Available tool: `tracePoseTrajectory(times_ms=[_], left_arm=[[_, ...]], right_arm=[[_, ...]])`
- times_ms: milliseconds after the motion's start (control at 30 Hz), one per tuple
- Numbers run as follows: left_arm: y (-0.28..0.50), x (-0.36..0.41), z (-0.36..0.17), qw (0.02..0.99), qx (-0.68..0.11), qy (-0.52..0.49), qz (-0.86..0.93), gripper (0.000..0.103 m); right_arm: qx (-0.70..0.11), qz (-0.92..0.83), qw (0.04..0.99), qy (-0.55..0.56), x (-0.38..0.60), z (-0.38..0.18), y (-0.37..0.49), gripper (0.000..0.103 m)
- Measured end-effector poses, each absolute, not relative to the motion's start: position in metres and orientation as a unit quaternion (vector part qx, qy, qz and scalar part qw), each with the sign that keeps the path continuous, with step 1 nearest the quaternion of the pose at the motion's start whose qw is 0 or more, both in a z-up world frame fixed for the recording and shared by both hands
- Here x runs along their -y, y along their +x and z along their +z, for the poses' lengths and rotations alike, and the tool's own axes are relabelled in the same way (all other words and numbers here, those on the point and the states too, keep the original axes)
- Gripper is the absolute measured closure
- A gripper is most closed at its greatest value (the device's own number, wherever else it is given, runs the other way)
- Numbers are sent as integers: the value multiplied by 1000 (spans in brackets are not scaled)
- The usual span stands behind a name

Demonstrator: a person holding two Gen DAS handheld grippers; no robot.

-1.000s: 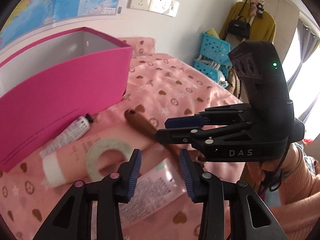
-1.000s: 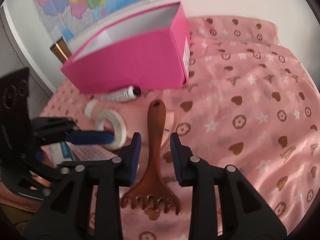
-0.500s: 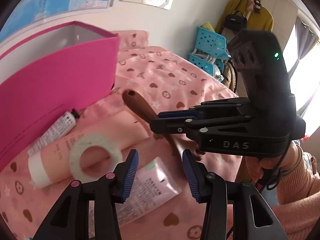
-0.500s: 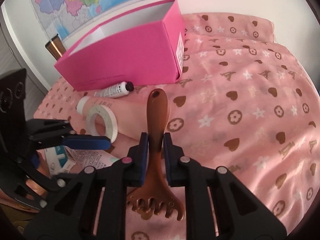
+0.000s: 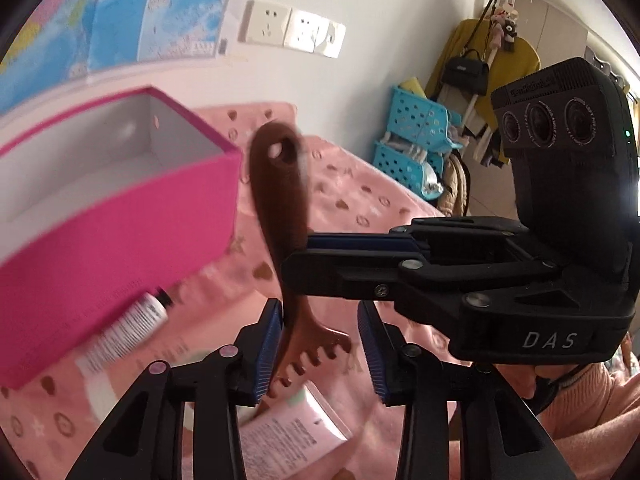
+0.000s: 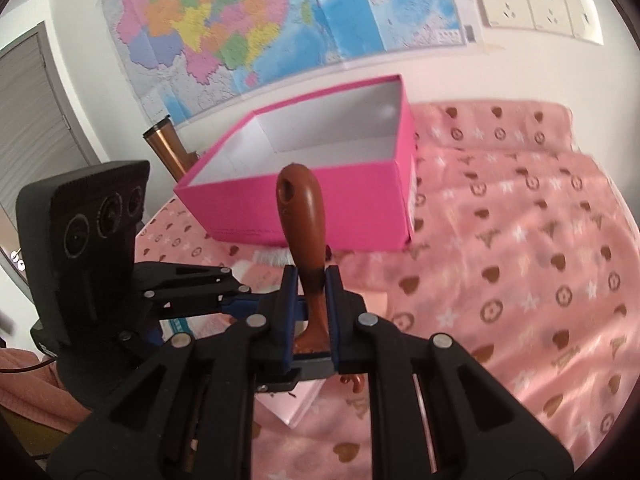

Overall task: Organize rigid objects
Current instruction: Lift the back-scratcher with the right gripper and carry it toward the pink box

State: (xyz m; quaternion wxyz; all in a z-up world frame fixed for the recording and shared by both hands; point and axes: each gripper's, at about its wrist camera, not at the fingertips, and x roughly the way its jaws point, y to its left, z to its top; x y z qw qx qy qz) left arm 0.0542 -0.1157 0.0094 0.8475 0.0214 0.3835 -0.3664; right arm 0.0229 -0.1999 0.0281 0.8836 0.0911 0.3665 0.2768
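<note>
Brown comb [image 6: 303, 216] clamped upright between the right gripper [image 6: 311, 300] fingers

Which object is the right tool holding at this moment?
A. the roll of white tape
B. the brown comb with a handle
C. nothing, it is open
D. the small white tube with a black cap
B: the right tool is shut on the handle of the brown comb, lifted in front of the pink box.
</note>
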Motion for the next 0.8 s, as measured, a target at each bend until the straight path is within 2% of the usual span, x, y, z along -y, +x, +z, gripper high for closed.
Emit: tracePoseTrajectory(times_ms=[133, 267, 433, 567, 633, 667, 800], left_arm=[[64, 107, 27, 860, -368, 25, -353, 66], [81, 100, 48, 866, -352, 14, -355, 69], [103, 99, 46, 864, -362, 11, -349, 72], [103, 97, 20, 853, -392, 2, -345, 72], [99, 98, 12, 851, -397, 11, -344, 72], [97, 99, 9, 850, -398, 16, -345, 72], [89, 104, 2, 849, -405, 36, -336, 69]], right_arm=[[-347, 288, 888, 85, 194, 44, 33, 97], [-320, 306, 893, 79, 188, 69, 50, 97], [-337, 318, 880, 106, 186, 56, 78, 96], [-348, 289, 882, 134, 212, 39, 77, 89], [-372, 260, 884, 111, 221, 27, 74, 72], [-393, 242, 883, 90, 224, 16, 74, 69], [-462, 215, 860, 27, 217, -22, 82, 68]])
